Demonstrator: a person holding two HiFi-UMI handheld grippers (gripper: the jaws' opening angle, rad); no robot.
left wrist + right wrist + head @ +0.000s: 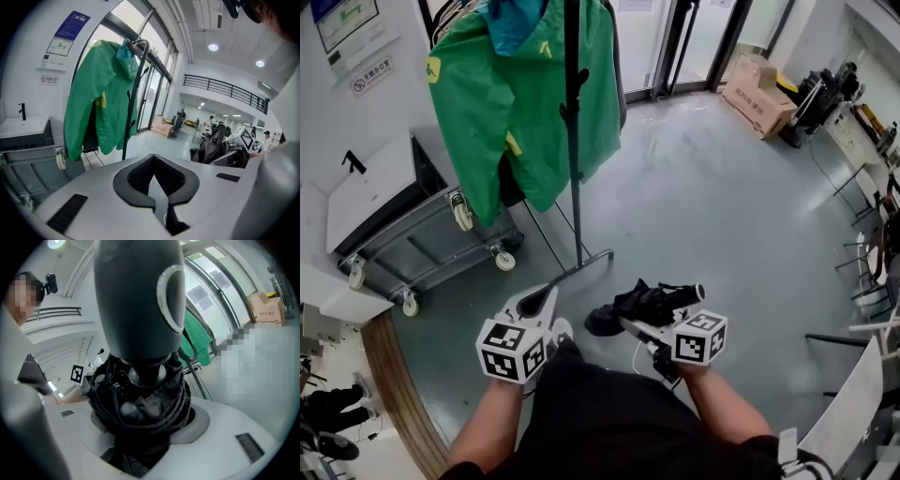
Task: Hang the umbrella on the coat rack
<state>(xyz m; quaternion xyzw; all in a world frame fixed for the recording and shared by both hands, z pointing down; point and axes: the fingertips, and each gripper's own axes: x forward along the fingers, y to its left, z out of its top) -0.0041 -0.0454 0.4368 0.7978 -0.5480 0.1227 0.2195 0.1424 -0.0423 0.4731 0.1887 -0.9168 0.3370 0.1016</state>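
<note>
The folded black umbrella [645,304] lies level in front of me, and my right gripper [649,333] is shut on it. In the right gripper view its grey handle [139,301] looms close above the bunched canopy [140,399], which sits between the jaws of the right gripper [145,430]. The black coat rack [573,141] stands ahead to the left with a green jacket [520,103] hung on it. My left gripper [534,302] is shut and holds nothing, below the rack's foot. The left gripper view shows the left gripper [157,183], the coat rack [132,110], the jacket [96,101] and the umbrella [213,147].
A grey wheeled cart [422,239] stands left of the rack against a white cabinet [366,183]. Glass doors [684,37] and a cardboard box [759,94] are at the far side. Chairs and desks [872,272] line the right edge.
</note>
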